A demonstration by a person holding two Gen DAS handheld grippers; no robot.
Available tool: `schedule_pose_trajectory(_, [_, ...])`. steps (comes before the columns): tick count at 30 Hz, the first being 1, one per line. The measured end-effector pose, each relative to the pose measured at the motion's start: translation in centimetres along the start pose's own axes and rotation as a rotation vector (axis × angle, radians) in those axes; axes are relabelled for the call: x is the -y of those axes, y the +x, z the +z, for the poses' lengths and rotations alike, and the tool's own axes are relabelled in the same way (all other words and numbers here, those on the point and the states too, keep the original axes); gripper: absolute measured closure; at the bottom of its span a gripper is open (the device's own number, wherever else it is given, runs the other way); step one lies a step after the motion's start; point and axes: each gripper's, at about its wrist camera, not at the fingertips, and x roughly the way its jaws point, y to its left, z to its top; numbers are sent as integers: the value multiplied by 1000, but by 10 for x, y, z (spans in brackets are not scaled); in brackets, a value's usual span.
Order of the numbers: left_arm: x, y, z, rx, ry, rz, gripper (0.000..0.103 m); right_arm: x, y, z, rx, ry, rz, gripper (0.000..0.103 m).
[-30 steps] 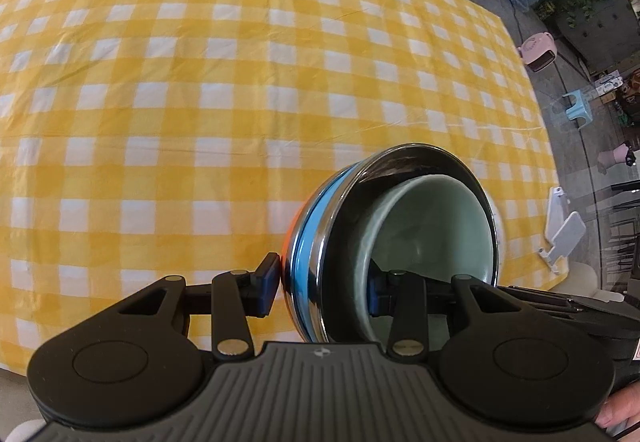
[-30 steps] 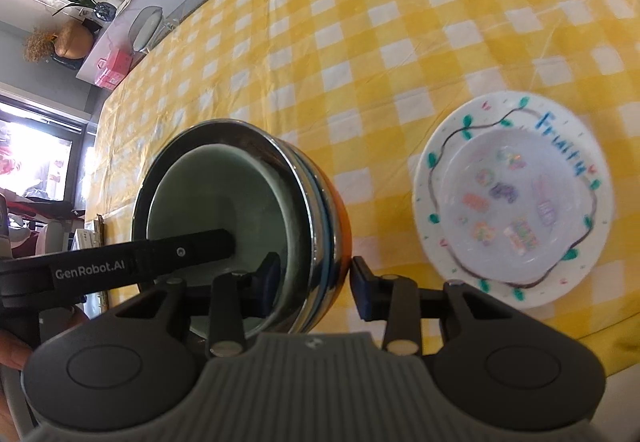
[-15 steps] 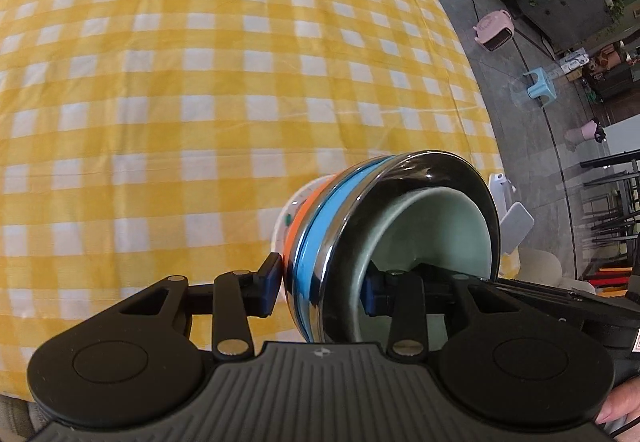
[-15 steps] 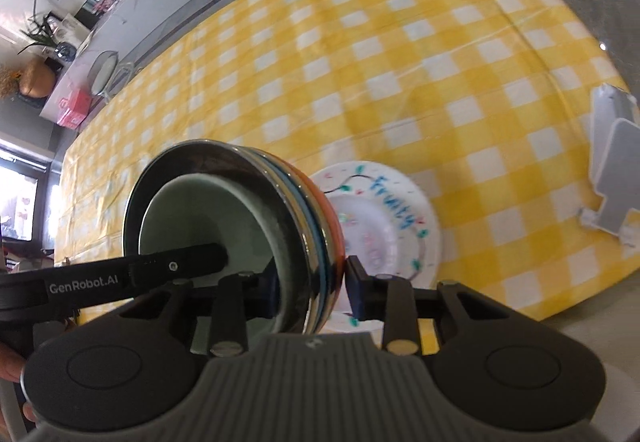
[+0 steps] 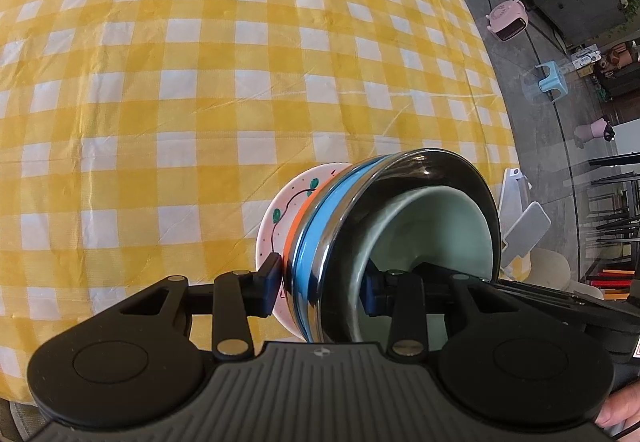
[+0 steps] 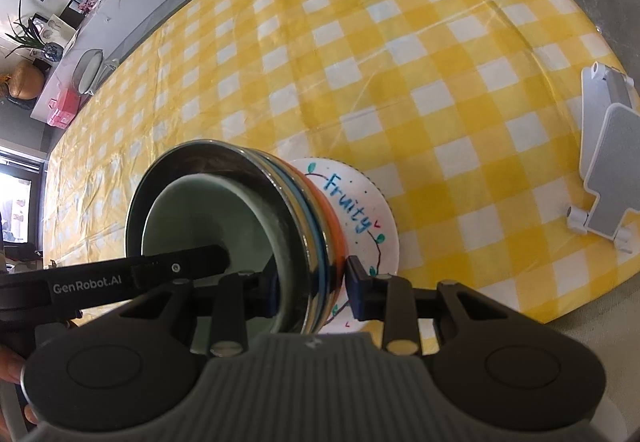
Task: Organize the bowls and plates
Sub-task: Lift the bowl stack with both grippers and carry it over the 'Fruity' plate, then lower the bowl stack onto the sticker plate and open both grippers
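Observation:
Both grippers are shut on the rim of one stack of dishes: a pale green bowl [image 5: 432, 226] inside a steel bowl [image 5: 440, 170], over blue [image 5: 316, 226] and orange [image 5: 296, 226] plates. My left gripper [image 5: 320, 290] clamps the stack's near edge. My right gripper [image 6: 312, 290] clamps the opposite edge; the green bowl [image 6: 208, 218] and steel bowl [image 6: 192, 154] show there too. The stack is tilted just over a white "Fruity" plate [image 6: 360, 210] on the table, also seen in the left wrist view [image 5: 288, 202]. I cannot tell if they touch.
The yellow checked tablecloth [image 5: 200, 82] covers the table. A white and grey stand [image 6: 608, 162] sits near the table's right edge. The front table edge is close to the plate. Beyond the table are floor items, plants and a small stool [image 5: 550, 72].
The held stack has moved over the white Fruity plate and now partly covers it. Both grippers stay clamped on the stack.

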Motion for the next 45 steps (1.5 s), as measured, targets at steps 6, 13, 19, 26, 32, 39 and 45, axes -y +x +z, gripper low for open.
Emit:
schedule_pose_trajectory(6, [-1, 1, -1, -4, 1, -3, 59, 0, 2, -1, -2, -4, -12, 72])
schedule_pose_trajectory(13, [-3, 2, 0, -2, -8, -12, 59, -3, 1, 0, 2, -11, -22, 72])
schedule_pose_trajectory(19, [-3, 1, 1, -5, -8, -11, 61, -4, 1, 2, -5, -13, -29, 72])
schedule_pose_trajectory(26, [1, -10, 7, 13, -15, -22, 61, -12, -9, 7, 8, -40, -34, 72])
schedule_pose_trajectory(32, [0, -7, 7, -20, -31, 8, 61, -7, -5, 7, -22, -7, -21, 72])
schedule_pose_trajectory(39, [-4, 4, 5, -59, -58, 3, 61, -2, 3, 6, -59, 15, -29, 72])
schedule_pose_trajectory(45, [-1, 4, 6, -62, -37, 5, 60, 6, 7, 8, -61, 55, -11, 72])
